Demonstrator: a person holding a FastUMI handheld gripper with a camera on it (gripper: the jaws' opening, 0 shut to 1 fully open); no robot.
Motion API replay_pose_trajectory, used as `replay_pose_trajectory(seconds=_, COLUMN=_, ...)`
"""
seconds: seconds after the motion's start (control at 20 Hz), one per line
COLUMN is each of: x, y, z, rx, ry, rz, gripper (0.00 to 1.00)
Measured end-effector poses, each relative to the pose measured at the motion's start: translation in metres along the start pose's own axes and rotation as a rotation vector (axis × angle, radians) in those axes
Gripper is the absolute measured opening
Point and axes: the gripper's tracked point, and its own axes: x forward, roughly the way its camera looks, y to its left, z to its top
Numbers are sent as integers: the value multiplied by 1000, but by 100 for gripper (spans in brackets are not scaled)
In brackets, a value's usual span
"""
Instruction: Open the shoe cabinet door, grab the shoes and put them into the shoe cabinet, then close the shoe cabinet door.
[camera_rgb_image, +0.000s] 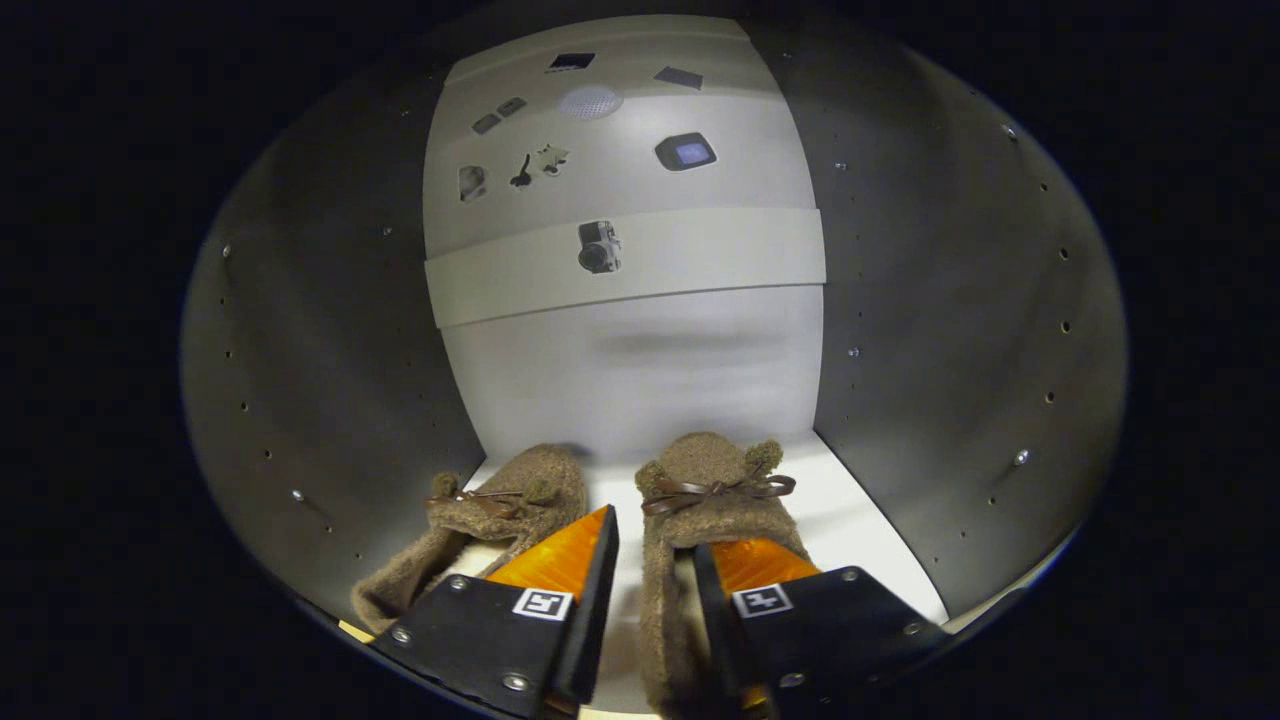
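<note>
Fuzzy brown slippers (700, 500) sit inside the shoe cabinet (330, 400), toes to its back wall. The gripper (655, 545) is spread open, straddling the right slipper's inner edge. Careless withdrawal could snag its bow (715, 490) and drag it out.

The pale cabinet shelf (860, 520) carries two brown fuzzy slippers — left one (500, 500), right one (715, 490) — lying side by side.
</note>
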Motion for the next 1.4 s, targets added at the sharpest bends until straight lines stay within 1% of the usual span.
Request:
replay_pose_trajectory(seconds=0.05, x=-3, y=1, z=-1, rx=-5, ry=3, rz=-1, gripper=52)
replay_pose_trajectory(seconds=0.2, x=-17, y=7, z=-2, rx=-22, ry=6, rz=-2, gripper=61)
replay_pose_trajectory(seconds=0.25, x=-23, y=9, z=-3, rx=-23, ry=11, rz=-2, gripper=66)
replay_pose_trajectory(seconds=0.35, x=-33, y=7, z=-2, rx=-35, ry=7, rz=-29, gripper=73)
replay_pose_trajectory(seconds=0.45, x=-49, y=7, z=3, rx=-37, ry=-17, rz=-56, gripper=75)
replay_pose_trajectory(seconds=0.6, x=-79, y=14, z=11, rx=-33, ry=-49, rz=-66, gripper=76)
replay_pose_trajectory(seconds=0.8, x=-128, y=32, z=12, rx=-31, ry=-86, rz=-71, gripper=80)
replay_pose_trajectory(seconds=0.9, x=-157, y=44, z=9, rx=-31, ry=-113, rz=-77, gripper=85)
replay_pose_trajectory(seconds=0.95, x=-172, y=50, z=6, rx=-29, ry=-122, rz=-77, gripper=88)
replay_pose_trajectory(seconds=1.1, x=-218, y=67, z=-11, rx=-32, ry=-119, rz=-79, gripper=93)
replay_pose_trajectory(seconds=1.2, x=-247, y=74, z=-18, rx=-52, ry=-133, rz=-92, gripper=93)
replay_pose_trajectory(seconds=1.35, x=-286, y=79, z=-41, rx=-84, ry=-96, rz=-97, gripper=93)
replay_pose_trajectory(seconds=1.4, x=-299, y=78, z=-43, rx=-98, ry=-97, rz=-105, gripper=93)
